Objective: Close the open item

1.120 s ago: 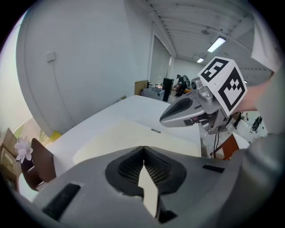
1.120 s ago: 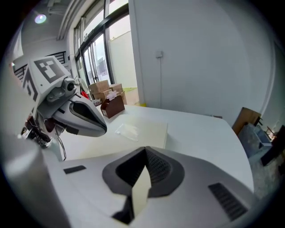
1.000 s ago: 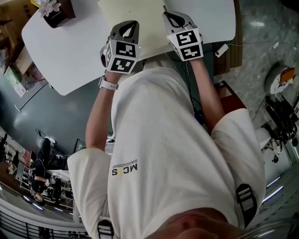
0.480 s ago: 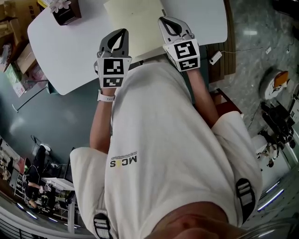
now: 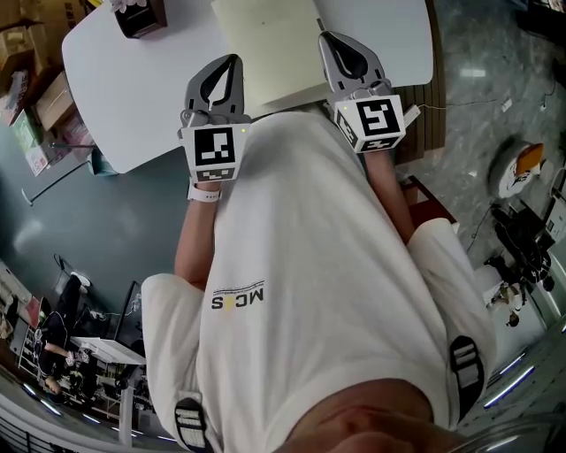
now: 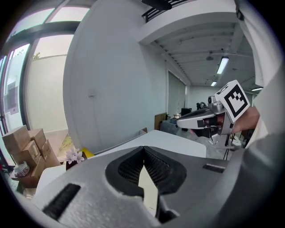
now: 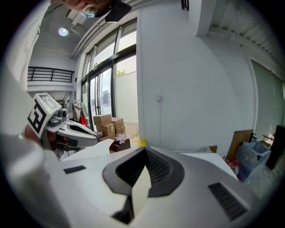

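A flat cream-coloured item (image 5: 270, 44) lies on the white table (image 5: 133, 88); I cannot tell from here whether it is open. My left gripper (image 5: 232, 64) hovers at its near left edge, jaws together with nothing between them. My right gripper (image 5: 336, 40) hangs over its near right corner, also shut and empty. In the left gripper view the closed jaws (image 6: 143, 150) point across the table, and the right gripper (image 6: 209, 118) shows at the right. In the right gripper view the jaws (image 7: 143, 152) meet at their tip, with the left gripper (image 7: 67, 127) at the left.
A dark brown box with a pale flower (image 5: 140, 13) stands at the table's far left corner. Cardboard boxes (image 6: 26, 147) are stacked on the floor beyond the table. The person's white shirt (image 5: 301, 265) fills the lower head view. A grey wall rises behind the table.
Both grippers have stayed shut and have drawn slightly back toward the person's body. The head view has shifted a little over the table.
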Tool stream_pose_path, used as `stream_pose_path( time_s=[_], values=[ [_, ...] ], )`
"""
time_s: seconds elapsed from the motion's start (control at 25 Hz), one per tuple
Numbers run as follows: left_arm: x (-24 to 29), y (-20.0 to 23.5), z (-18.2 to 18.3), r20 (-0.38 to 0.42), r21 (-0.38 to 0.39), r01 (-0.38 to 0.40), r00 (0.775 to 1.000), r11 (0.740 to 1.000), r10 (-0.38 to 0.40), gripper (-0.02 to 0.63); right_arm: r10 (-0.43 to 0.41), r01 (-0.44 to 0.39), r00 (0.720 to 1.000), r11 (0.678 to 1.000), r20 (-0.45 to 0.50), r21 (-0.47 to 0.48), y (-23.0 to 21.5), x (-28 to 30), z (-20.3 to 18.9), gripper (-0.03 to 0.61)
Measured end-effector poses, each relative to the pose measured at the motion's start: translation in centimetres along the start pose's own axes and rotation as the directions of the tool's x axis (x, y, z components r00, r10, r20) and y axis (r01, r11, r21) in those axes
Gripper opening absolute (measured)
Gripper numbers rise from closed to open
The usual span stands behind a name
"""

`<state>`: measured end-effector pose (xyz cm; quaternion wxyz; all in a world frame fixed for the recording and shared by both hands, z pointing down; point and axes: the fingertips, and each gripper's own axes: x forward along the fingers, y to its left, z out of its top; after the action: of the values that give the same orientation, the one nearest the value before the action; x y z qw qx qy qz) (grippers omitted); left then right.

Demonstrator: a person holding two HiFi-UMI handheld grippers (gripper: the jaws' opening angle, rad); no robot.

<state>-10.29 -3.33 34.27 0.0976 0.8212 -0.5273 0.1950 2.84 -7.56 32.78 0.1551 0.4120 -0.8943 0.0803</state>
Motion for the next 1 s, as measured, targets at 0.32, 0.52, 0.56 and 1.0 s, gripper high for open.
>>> stream_pose_path(
  time_s=[0.32, 0.52, 0.56, 1.0],
  values=[
    [-1.7, 0.8, 1.7, 0.09, 0.005, -0.041, 0.995, 0.999, 0.041, 0.025, 0.002, -0.002, 1.0, 0.999, 0.026, -0.032, 1.6, -0.9, 0.7, 0.014],
    [-2.2, 1.2, 2.0, 0.107, 0.0, -0.047, 0.993, 0.999, 0.047, 0.025, 0.004, -0.003, 1.0, 0.999, 0.021, -0.045, 2.2, -1.0, 0.8, 0.014],
    [-2.3, 1.3, 1.9, 0.108, 0.0, -0.047, 0.993, 0.999, 0.047, 0.025, 0.002, -0.001, 1.0, 0.999, 0.021, -0.045, 2.3, -1.0, 0.7, 0.014],
    [-3.3, 1.4, 1.2, 0.108, -0.003, -0.031, 0.994, 1.0, 0.031, 0.025, 0.01, -0.009, 1.0, 0.999, 0.024, -0.038, 3.7, -1.3, 1.3, 0.014]
  ],
)
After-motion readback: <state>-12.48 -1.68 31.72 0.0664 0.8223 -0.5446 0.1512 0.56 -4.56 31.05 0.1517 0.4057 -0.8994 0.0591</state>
